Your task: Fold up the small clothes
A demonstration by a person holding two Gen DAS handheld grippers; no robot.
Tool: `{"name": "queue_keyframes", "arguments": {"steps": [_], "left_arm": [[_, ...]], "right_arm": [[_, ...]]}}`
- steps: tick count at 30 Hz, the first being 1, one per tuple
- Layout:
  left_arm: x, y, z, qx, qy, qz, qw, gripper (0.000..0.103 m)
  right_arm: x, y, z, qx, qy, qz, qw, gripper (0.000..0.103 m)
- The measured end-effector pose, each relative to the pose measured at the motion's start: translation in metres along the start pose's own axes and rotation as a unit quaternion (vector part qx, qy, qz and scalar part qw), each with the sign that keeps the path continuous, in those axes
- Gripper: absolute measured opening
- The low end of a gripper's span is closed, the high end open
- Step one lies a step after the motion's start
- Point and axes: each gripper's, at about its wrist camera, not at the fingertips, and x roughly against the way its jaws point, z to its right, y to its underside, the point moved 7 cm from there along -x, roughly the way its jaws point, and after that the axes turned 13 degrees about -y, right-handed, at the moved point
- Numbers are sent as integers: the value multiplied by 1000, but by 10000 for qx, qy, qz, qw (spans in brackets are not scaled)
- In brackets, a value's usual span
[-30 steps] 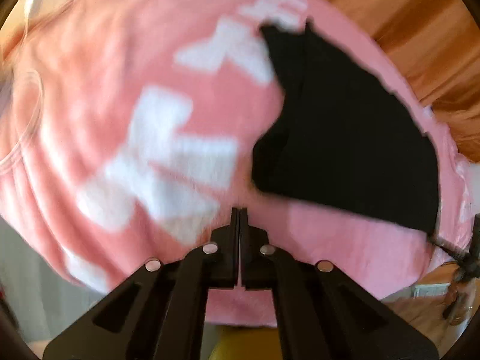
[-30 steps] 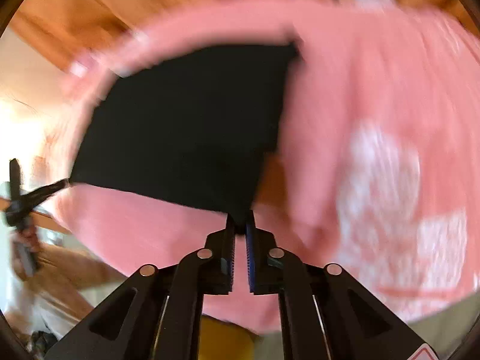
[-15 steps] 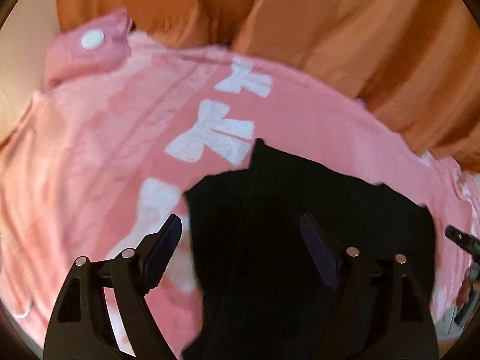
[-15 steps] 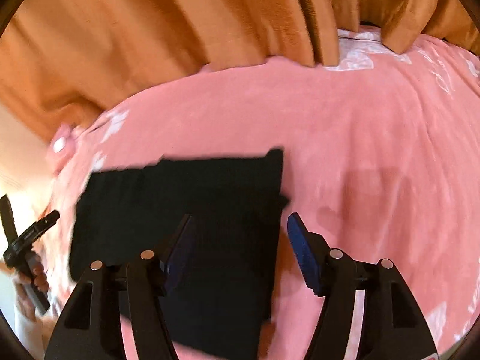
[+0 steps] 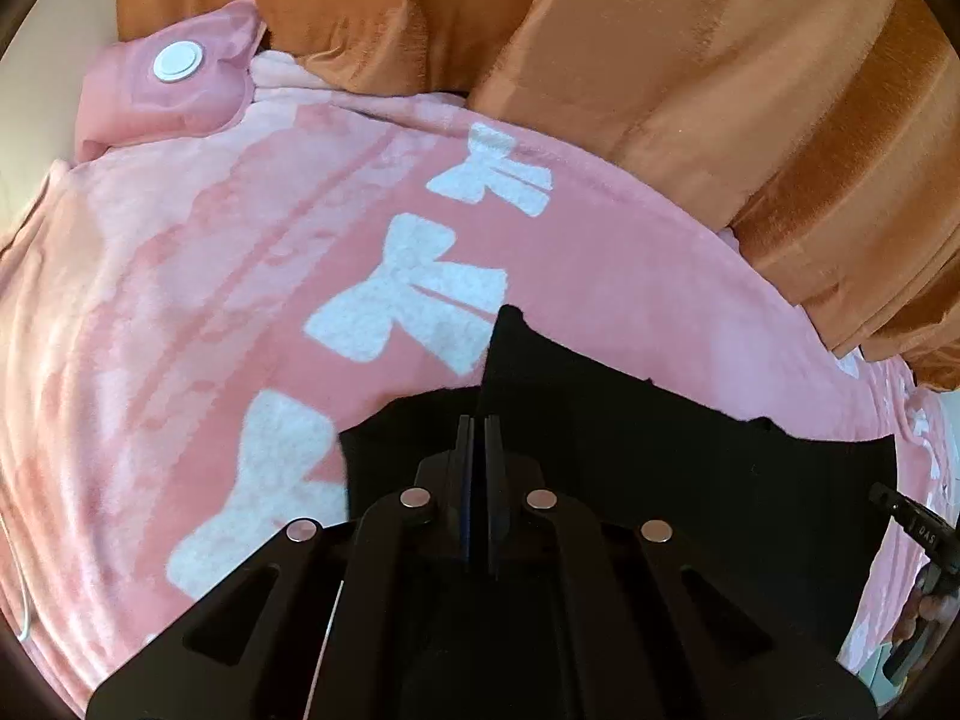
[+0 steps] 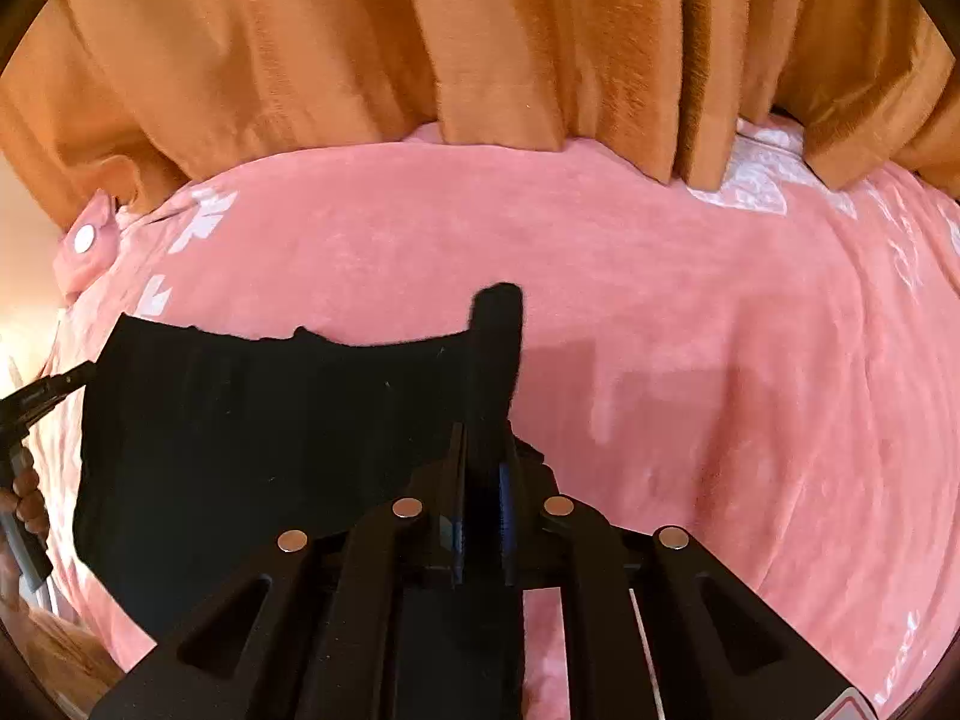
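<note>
Your left gripper [image 5: 478,420] just clamped shut on the cloth's [image 5: 690,468] corner; right gripper [image 6: 483,438] just closed pinching the other. Cloth spans between them, on the blanket [image 6: 690,312]. Open blanket ahead, curtain [image 6: 480,42] beyond.

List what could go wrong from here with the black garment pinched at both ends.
1. The right tool pinches only a narrow tab of the black garment; it could slip out when lifted.
2. The left tool also bites near an edge, so the fold may skew.
3. The fleecy pink blanket might drag the fabric and bunch it.
</note>
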Motion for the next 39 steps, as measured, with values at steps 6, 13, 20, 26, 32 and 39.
{"name": "queue_keyframes", "arguments": {"steps": [6,13,20,26,32,39], "left_arm": [[31,2,-40,418,-320,388,9979,0],[-15,20,-61,567,-194,-428,9973,0],[12,14,-21,275,472,80,9985,67],[-13,18,-5,416,542,-345,9971,3],[20,-2,-28,278,196,354,9988,3],[1,28,-55,513,257,-489,9972,55]], "right_arm": [[20,-24,-25,86,-826,727,9939,6],[-38,-7,28,-1194,-250,38,9925,14],[-19,-6,3,-698,-135,237,9972,56],[-50,2,0,-379,-36,-109,9992,9],[-8,-20,-6,-226,-539,597,9965,10],[1,8,25,-730,-269,177,9968,42]]}}
